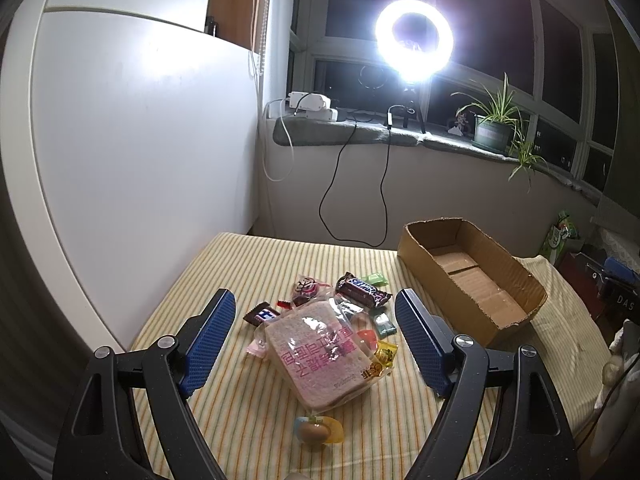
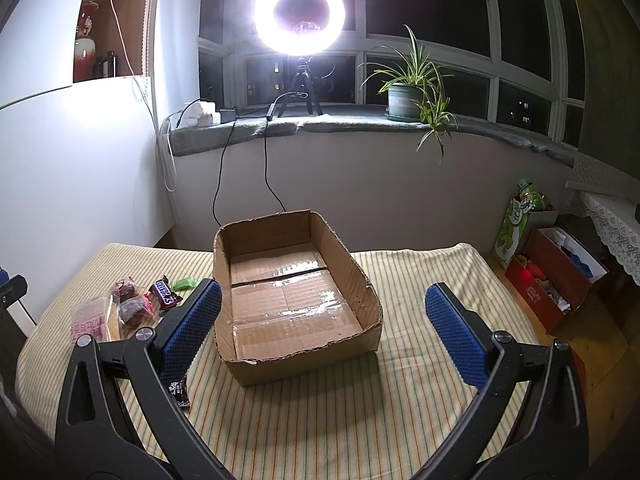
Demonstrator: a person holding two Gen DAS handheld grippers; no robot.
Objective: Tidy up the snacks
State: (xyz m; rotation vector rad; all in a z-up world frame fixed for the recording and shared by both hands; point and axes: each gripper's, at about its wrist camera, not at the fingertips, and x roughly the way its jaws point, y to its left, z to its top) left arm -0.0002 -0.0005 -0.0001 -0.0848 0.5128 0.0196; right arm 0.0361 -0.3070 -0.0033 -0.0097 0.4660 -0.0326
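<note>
A pile of snacks lies on the striped cloth: a wrapped bread slice (image 1: 316,354) with pink print, a Snickers bar (image 1: 362,289), a Hershey's bar (image 1: 262,314), a green packet (image 1: 376,279) and a round jelly cup (image 1: 318,431) nearest me. My left gripper (image 1: 316,320) hovers open above the pile, its blue pads on either side of the bread. To the right stands an empty cardboard box (image 2: 296,284). My right gripper (image 2: 324,312) is open in front of the box, holding nothing. In the right wrist view the bread (image 2: 94,316) and Snickers bar (image 2: 166,292) show at left.
The table's striped cloth (image 2: 420,280) has a white cabinet wall (image 1: 140,140) to its left. A bright ring light (image 2: 300,10), cables and a potted plant (image 2: 406,100) sit on the windowsill behind. Red boxes and bags (image 2: 556,272) stand on the floor to the right.
</note>
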